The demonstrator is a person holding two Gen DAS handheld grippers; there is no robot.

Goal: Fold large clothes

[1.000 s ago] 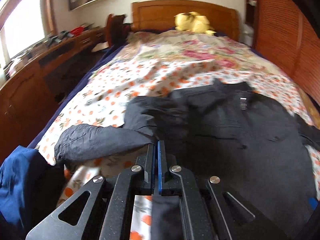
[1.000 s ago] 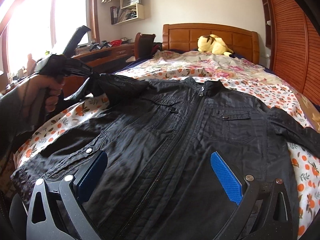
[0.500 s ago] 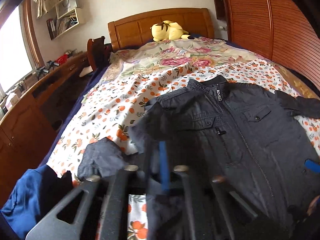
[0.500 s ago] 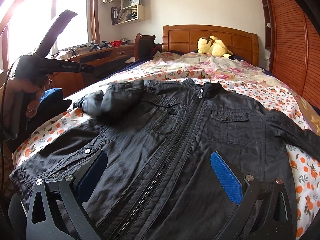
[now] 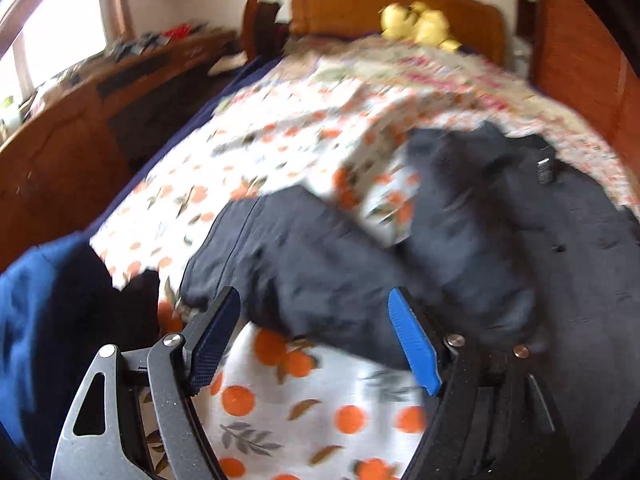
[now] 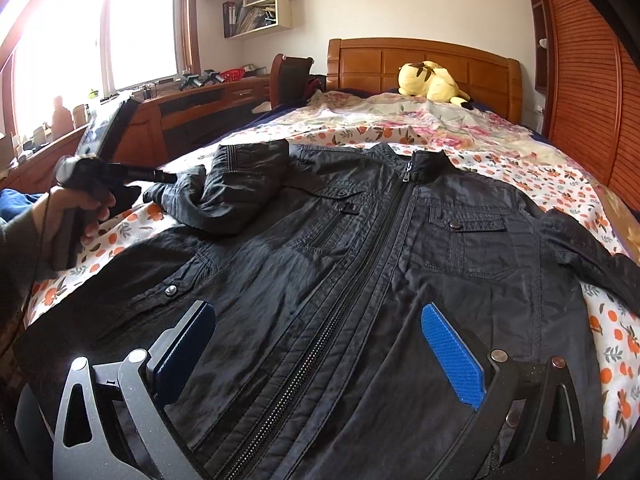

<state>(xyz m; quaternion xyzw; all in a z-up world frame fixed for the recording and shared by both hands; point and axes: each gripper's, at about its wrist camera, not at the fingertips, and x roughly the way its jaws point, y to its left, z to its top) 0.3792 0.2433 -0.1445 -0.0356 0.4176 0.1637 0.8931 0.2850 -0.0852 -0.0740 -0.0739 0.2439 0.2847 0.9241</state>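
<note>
A black zip jacket (image 6: 360, 264) lies front-up on the flowered bed sheet (image 6: 592, 184), collar toward the headboard. Its left sleeve (image 6: 236, 192) lies bunched beside the chest; in the blurred left wrist view the same sleeve (image 5: 296, 264) lies across the sheet just beyond my fingers. My left gripper (image 5: 316, 336) is open and empty above the sheet, near the sleeve; it shows hand-held at the left of the right wrist view (image 6: 120, 176). My right gripper (image 6: 320, 352) is open and empty, low over the jacket's hem. The right sleeve (image 6: 592, 252) trails off to the right.
A yellow plush toy (image 6: 432, 84) sits by the wooden headboard (image 6: 420, 60). A wooden desk (image 6: 192, 108) with clutter runs along the left under the window. A blue garment (image 5: 28, 320) hangs off the bed's left edge. A slatted wooden wardrobe (image 6: 588, 80) stands at right.
My left gripper was shut on the left sleeve and holding it up; it has opened, and the sleeve now lies dropped on the bed. The right gripper has stayed still.
</note>
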